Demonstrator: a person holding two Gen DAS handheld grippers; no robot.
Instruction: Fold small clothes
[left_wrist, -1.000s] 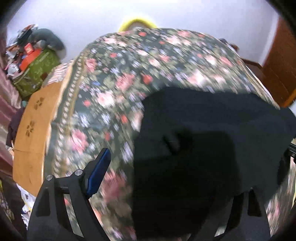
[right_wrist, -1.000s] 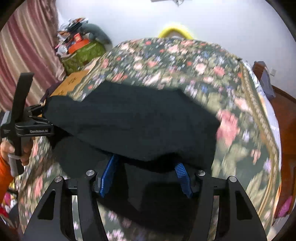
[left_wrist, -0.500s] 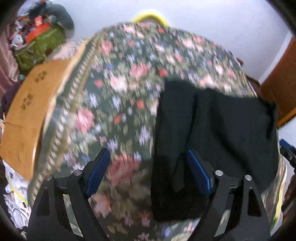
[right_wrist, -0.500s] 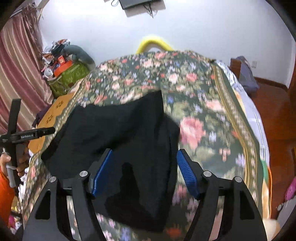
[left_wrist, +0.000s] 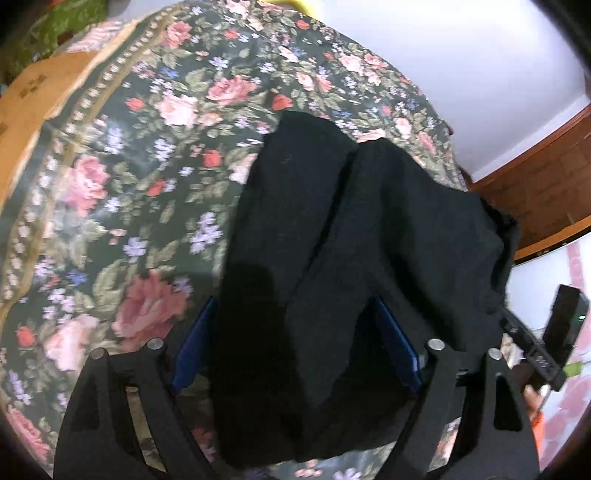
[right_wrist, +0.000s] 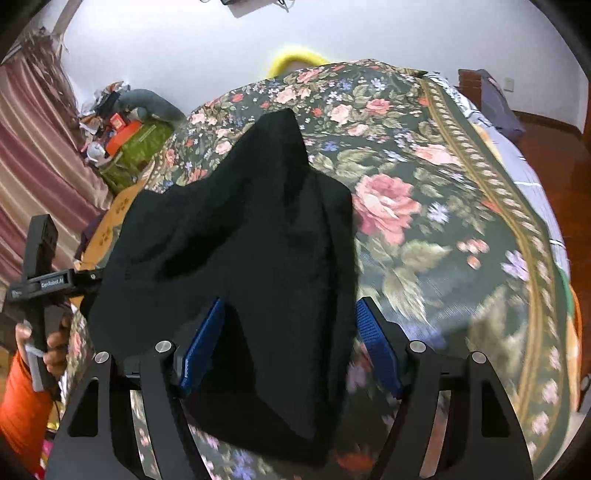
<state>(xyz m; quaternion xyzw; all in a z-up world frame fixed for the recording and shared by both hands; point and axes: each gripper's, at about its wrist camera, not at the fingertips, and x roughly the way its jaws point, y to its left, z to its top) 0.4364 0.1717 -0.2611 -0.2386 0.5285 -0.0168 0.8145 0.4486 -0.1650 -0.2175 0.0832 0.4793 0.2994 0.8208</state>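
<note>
Black garment (left_wrist: 369, 240) lying on the floral bed (left_wrist: 129, 184), partly folded with a crease down the middle. Left claw (left_wrist: 295, 350) and right claw (right_wrist: 291, 343) both spread wide, straddling the near edge, gripping nothing. Could easily pinch just the top layer, or snag the bedspread too, and drag the fold apart.

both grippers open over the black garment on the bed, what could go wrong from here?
1. The black garment lies in uneven overlapping layers with a ridge down the middle; a pinch may catch one layer only and skew the fold.
2. Both the left hand-held gripper and the right hand-held gripper stand open with cloth between the fingers, close to the floral bedspread; closing low could grab that too.
</note>
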